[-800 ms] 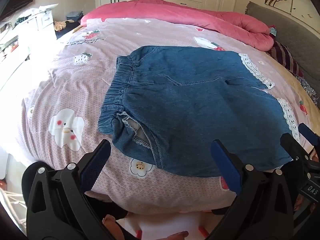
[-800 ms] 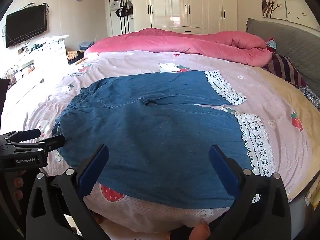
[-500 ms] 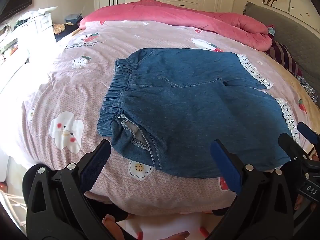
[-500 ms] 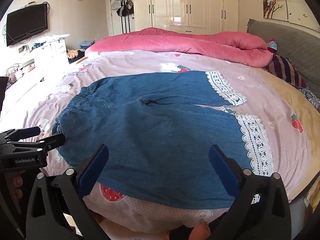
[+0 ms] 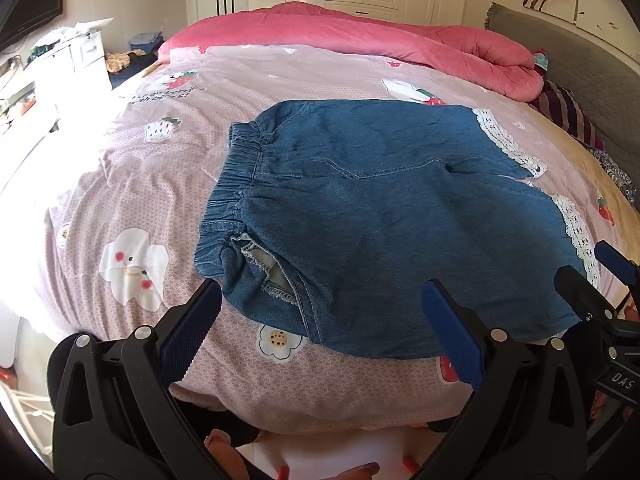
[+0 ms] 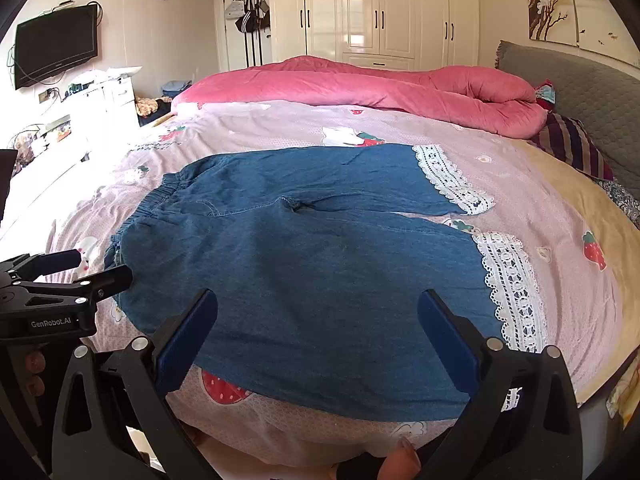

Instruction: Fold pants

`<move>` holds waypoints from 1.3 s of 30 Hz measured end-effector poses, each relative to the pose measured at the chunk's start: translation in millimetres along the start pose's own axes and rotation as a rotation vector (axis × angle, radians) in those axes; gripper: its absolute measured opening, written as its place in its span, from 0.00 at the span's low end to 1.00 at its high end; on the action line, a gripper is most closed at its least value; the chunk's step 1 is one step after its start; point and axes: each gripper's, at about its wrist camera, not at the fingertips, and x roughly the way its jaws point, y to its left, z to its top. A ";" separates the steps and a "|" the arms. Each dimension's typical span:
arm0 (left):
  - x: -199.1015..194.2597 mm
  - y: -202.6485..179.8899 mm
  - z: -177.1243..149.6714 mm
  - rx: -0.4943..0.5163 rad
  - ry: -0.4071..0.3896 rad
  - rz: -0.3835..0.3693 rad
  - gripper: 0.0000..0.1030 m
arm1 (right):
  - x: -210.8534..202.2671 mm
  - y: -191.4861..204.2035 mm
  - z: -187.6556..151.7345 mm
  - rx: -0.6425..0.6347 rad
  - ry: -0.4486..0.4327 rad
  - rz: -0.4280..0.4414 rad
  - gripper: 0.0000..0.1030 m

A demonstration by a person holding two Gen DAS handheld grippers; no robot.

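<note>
A: Biggest first?
B: Bed (image 6: 560,240), filling most of both views, pink printed sheet. Pink quilt (image 6: 360,84) bunched across the upper middle. Grey headboard (image 6: 592,84) at upper right.
A: Pants?
B: Blue denim pants (image 6: 320,272), spread flat at center frame in the right view. Waistband toward the left, two legs running right, white lace cuffs (image 6: 512,292) at center right. Near leg reaching down to the bed's front edge at bottom center.
A: Background?
B: White wardrobe (image 6: 380,12) top center, TV (image 6: 56,44) upper left.
A: Grippers?
B: Left gripper (image 5: 320,332) released, jaws spread wide, nothing between the pads, hovering over the waistband corner at lower center. Right gripper (image 6: 318,336) likewise released, empty, over the near leg. Not touching fabric, as far as visible.
</note>
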 end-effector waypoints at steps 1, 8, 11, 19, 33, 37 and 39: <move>-0.1 0.4 0.3 0.000 0.000 0.001 0.91 | -0.1 0.1 0.0 0.000 -0.001 0.001 0.96; -1.3 1.8 1.4 -0.008 -0.004 0.008 0.91 | 0.9 -0.7 0.0 0.005 0.002 -0.001 0.96; -1.5 2.2 1.5 -0.008 -0.005 0.008 0.91 | 0.7 -0.2 -0.3 0.004 0.001 -0.002 0.96; -3.3 1.9 2.1 -0.005 -0.012 0.010 0.91 | 0.4 -0.6 -0.4 0.004 0.000 -0.002 0.96; -4.5 2.2 1.5 -0.003 -0.014 0.015 0.91 | 1.1 -0.5 -0.8 0.002 0.002 -0.002 0.96; -4.4 2.2 1.4 -0.003 -0.014 0.015 0.91 | 1.2 -0.6 -0.9 0.004 0.002 -0.001 0.96; -4.4 2.3 1.4 -0.003 -0.013 0.015 0.91 | 1.3 -0.4 -1.0 0.002 0.003 -0.003 0.96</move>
